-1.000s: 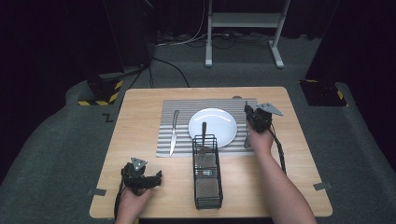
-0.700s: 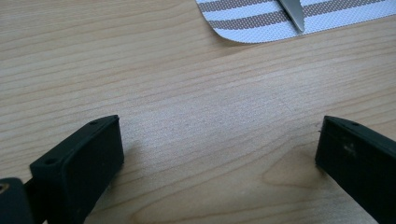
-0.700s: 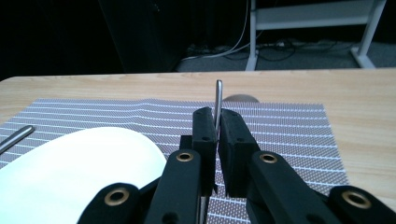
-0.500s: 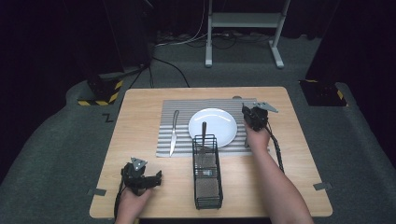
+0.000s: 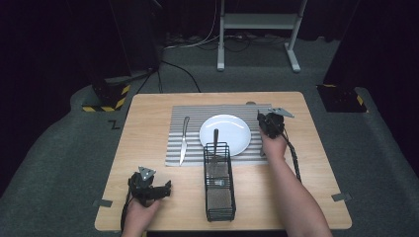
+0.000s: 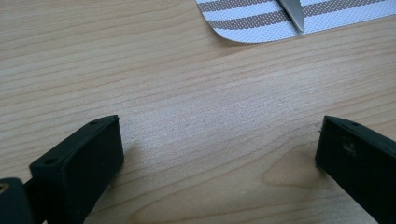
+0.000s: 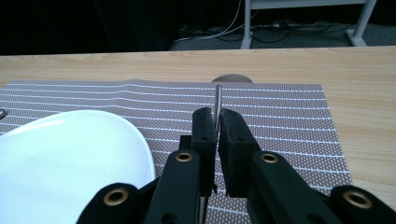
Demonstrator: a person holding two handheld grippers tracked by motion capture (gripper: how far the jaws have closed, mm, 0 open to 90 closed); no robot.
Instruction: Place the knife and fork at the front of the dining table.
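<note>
The right gripper [image 5: 269, 123], its jaws pinched on a spoon [image 7: 217, 100], has drawn in from the placemat's [image 5: 195, 114] far right corner toward the plate [image 5: 225, 133], and now sits just beside the plate's right rim.

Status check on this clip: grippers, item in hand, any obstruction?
Right gripper shut on spoon over placemat, beside plate. Left gripper open, idle on table. Nothing in the way.

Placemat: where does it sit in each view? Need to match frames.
High view: striped placemat mid-table, under plate and knife.
Left gripper view: placemat corner at top right, knife tip on it.
Right gripper view: placemat across the middle, behind the right hand-held gripper shut on a utensil.
Shared landmark: wooden table.
</note>
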